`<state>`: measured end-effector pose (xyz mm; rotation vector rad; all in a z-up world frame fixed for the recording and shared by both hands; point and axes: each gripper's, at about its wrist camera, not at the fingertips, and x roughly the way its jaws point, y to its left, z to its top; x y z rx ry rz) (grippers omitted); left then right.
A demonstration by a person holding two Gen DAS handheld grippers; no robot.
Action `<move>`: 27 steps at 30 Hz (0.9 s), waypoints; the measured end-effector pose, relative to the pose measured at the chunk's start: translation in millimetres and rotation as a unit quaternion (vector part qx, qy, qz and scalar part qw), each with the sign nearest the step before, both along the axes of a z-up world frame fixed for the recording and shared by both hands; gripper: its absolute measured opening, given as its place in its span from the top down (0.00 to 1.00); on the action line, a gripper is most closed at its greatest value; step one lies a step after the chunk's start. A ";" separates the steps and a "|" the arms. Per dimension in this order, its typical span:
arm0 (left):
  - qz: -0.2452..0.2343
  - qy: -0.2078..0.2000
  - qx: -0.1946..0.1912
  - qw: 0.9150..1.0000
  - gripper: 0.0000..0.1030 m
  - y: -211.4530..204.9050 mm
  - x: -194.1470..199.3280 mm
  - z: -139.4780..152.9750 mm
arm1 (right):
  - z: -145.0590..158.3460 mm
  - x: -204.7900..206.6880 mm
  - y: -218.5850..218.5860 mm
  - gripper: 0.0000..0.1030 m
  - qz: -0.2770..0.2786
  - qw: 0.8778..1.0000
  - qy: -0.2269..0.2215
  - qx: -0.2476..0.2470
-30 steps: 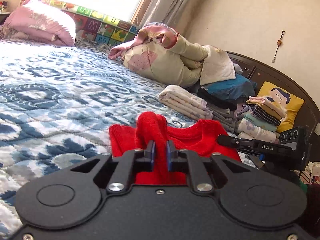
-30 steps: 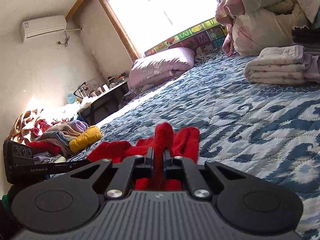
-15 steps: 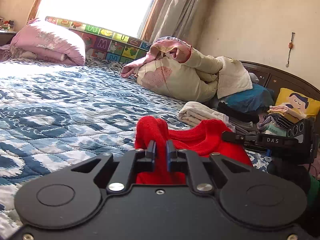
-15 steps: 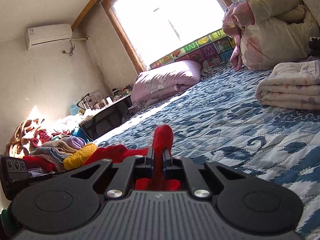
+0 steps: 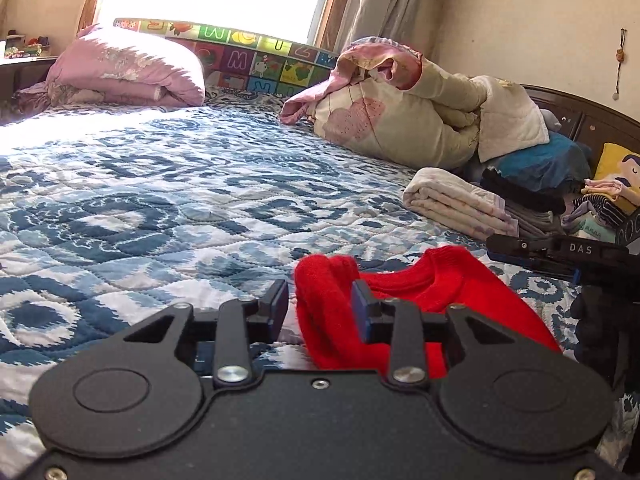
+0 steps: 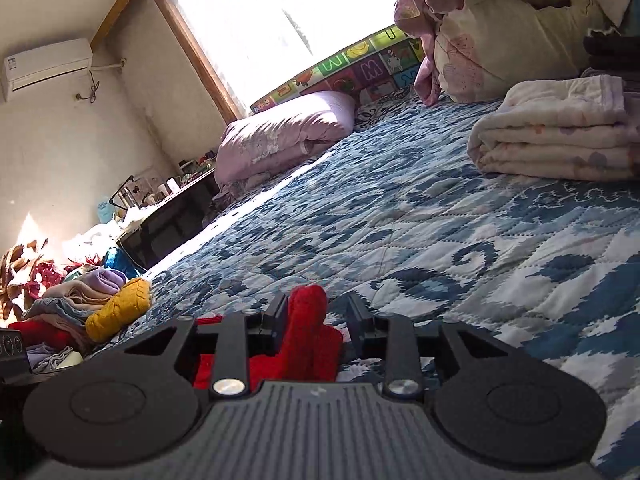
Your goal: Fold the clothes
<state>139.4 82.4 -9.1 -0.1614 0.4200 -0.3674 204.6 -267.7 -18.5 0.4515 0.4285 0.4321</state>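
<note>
A: So what had changed by then?

B: Both grips had let go. A second earlier each pair of jaws was pinched on a ridge of the red sweater [image 5: 436, 292]; now the left gripper [image 5: 320, 306] and the right gripper [image 6: 316, 316] were both opening, partway apart.

A: Was the cloth still between them?

B: Yes. In the left wrist view a bunched hump stood between the jaws, against the right pad and clear of the left one. In the right wrist view a red fold rose in the gap, near the left pad, with bare space on the other side.

A: And the sweater itself?

B: Lying on the bed [image 5: 168, 200], at the near edge, just in front of both grippers.

A: Meaning?

B: Probably that fold was laid down and released, with the next one to follow.
</note>
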 end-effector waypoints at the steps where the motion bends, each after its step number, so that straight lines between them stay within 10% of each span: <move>1: -0.009 -0.014 0.002 1.000 0.69 -2.5 -7.3 5.4 | 5.5 -10.4 2.4 0.67 0.008 1.000 -0.015 -0.015; 5: -0.082 -0.028 0.015 0.996 0.61 -22.4 -29.4 11.7 | 27.6 -51.9 12.0 0.67 0.042 0.994 -0.074 -0.073; 11: -0.116 0.012 0.172 0.978 0.60 -68.0 -23.6 -28.0 | 6.2 -55.8 47.7 0.64 0.106 0.981 -0.035 -0.156; 27: -0.162 0.034 0.153 0.974 0.56 -57.5 -41.2 -12.6 | 12.5 -81.0 83.8 0.56 0.160 0.949 -0.063 -0.264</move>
